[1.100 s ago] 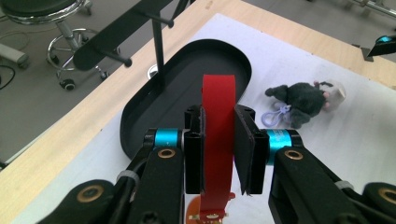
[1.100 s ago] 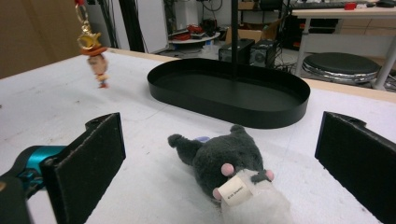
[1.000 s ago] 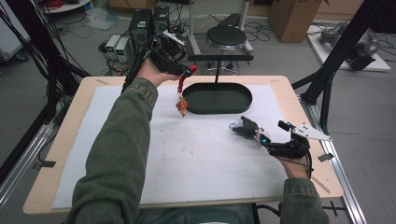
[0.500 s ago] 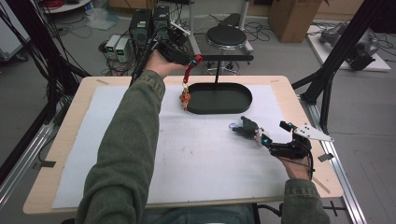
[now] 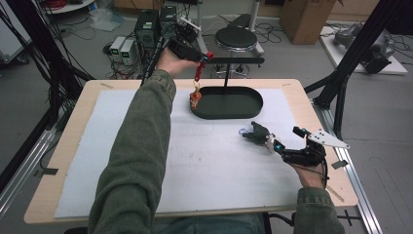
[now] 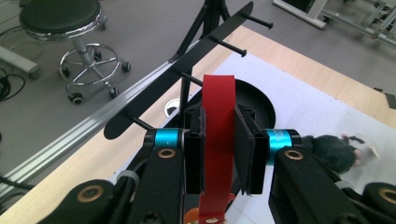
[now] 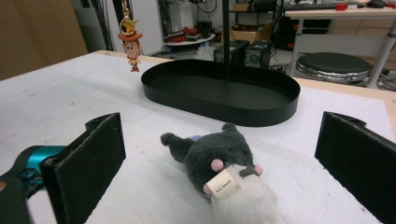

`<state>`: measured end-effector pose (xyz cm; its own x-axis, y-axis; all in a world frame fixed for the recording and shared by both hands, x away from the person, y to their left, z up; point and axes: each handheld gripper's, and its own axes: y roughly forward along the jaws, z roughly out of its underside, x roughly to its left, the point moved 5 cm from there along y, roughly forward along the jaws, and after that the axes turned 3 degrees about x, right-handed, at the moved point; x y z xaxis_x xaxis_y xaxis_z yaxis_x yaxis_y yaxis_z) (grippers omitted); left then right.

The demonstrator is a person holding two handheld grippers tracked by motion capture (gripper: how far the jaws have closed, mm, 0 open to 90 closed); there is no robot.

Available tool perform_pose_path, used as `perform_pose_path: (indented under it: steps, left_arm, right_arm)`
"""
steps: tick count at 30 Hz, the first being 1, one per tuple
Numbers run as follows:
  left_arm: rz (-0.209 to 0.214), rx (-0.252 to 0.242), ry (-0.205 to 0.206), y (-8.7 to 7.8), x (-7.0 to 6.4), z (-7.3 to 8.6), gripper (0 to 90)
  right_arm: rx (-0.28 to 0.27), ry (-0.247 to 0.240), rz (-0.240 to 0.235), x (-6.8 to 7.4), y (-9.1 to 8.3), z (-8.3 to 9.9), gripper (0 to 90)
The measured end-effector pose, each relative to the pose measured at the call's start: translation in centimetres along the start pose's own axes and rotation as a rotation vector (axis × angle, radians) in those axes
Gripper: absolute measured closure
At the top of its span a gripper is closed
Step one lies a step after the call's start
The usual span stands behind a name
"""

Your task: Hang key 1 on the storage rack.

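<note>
My left gripper (image 6: 218,161) was clamped on the red strap (image 6: 217,140), jaws flat against both faces of the ribbon, up by the black peg rack (image 6: 187,77). Below it the little cowboy charm (image 5: 195,97) dangled at the left end of the black oval tray (image 5: 253,103). I judged it light and floppy: the strap would fold and the figure would swing, so pinching high on the ribbon kept the loop open for a peg. My right gripper (image 7: 224,163) lay spread wide, holding nothing, with the grey plush toy (image 7: 212,156) on the white mat between its pads. That one looked soft and squashy; I'd have squeezed its body, not the paper tag (image 7: 223,184).
</note>
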<state>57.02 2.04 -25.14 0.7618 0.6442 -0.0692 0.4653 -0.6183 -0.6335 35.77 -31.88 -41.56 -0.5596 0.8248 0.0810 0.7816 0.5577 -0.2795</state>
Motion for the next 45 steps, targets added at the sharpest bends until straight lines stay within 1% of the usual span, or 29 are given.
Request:
perform_pose_path:
  steps: [1, 3, 4, 5, 7, 9, 10, 12, 17, 20, 22, 24, 27, 31, 34, 35, 36, 38, 40, 43, 44, 45]
  left_arm:
    - [0.002, -0.008, -0.006, 0.1, 0.0, -0.1, 75.0]
    - [-0.014, -0.019, -0.008, 0.1, 0.2, -0.3, 75.0]
    - [-0.012, -0.032, -0.014, 0.1, 0.3, -0.4, 75.0]
    - [-0.014, -0.038, -0.012, 0.1, 0.4, -0.6, 75.0]
    - [-0.025, -0.061, -0.023, 0.1, 0.4, -1.0, 75.0]
    - [-0.032, -0.066, -0.036, 0.1, 0.5, -1.3, 75.0]
    - [-0.031, -0.066, -0.049, 0.2, 0.5, -1.4, 75.0]
    - [-0.02, -0.061, -0.056, 0.4, 0.7, -1.5, 75.0]
    - [-0.003, -0.047, -0.049, 1.2, 1.4, -2.0, 75.1]
    - [0.016, -0.065, -0.046, 1.4, 1.7, -2.8, 75.1]
    - [0.02, -0.075, -0.051, 1.5, 2.0, -3.5, 75.0]
    - [0.008, -0.08, -0.047, 1.6, 2.4, -3.9, 75.0]
    - [0.002, -0.103, -0.074, 1.6, 3.0, -4.2, 75.0]
    - [-0.031, -0.088, -0.09, 2.1, 3.7, -4.0, 75.1]
    - [-0.044, -0.105, -0.104, 2.5, 3.9, -4.1, 75.1]
    - [-0.06, -0.106, -0.102, 2.5, 3.9, -4.1, 75.0]
    - [-0.067, -0.112, -0.107, 2.5, 3.9, -4.2, 75.0]
    - [-0.074, -0.118, -0.114, 2.5, 4.0, -4.2, 75.1]
    - [-0.069, -0.118, -0.123, 2.7, 4.0, -4.2, 75.0]
    - [-0.088, -0.123, -0.14, 2.7, 4.3, -4.2, 75.0]
    - [-0.098, -0.121, -0.137, 2.8, 4.4, -4.2, 75.0]
    - [-0.098, -0.12, -0.134, 2.8, 4.5, -4.2, 75.0]
  right_arm:
    - [0.003, 0.003, -0.003, 0.1, 0.0, 0.0, 0.5]
    - [0.003, 0.001, -0.003, 0.1, 0.1, 0.0, 0.5]
    - [0.003, 0.0, -0.004, 0.1, 0.1, 0.0, 0.5]
    - [0.002, 0.001, -0.002, 0.1, 0.1, 0.0, 0.5]
    - [0.004, 0.0, -0.002, 0.1, 0.0, 0.0, 0.5]
    - [0.003, 0.0, 0.0, 0.1, 0.0, 0.0, 0.5]
    - [0.005, 0.002, -0.001, 0.1, 0.0, 0.0, 0.5]
    - [0.006, 0.001, 0.0, 0.1, 0.0, 0.0, 0.4]
    - [0.009, 0.001, 0.002, 0.0, -0.1, 0.1, 0.4]
    - [0.007, -0.004, 0.003, -0.1, 0.0, 0.1, 0.4]
    - [0.01, -0.003, 0.003, -0.2, 0.0, 0.1, 0.5]
    - [0.01, -0.002, 0.003, -0.2, 0.0, 0.1, 0.5]
    - [0.01, -0.001, 0.006, -0.3, 0.0, 0.1, 0.5]
    - [0.009, -0.004, 0.002, -0.3, 0.0, 0.1, 0.4]
    - [0.014, 0.0, 0.0, -0.2, 0.0, 0.2, 0.4]
    - [0.016, -0.003, 0.0, -0.2, 0.1, 0.2, 0.5]
    - [0.014, -0.004, -0.002, -0.2, 0.1, 0.2, 0.4]
    - [0.013, -0.006, 0.0, -0.2, 0.0, 0.2, 0.5]
    - [0.011, -0.005, 0.0, -0.2, 0.0, 0.2, 0.4]
    - [0.01, -0.002, -0.001, -0.2, -0.1, 0.2, 0.4]
    - [0.012, -0.003, 0.001, -0.2, -0.1, 0.2, 0.5]
    - [0.014, -0.006, 0.001, -0.2, -0.1, 0.2, 0.5]
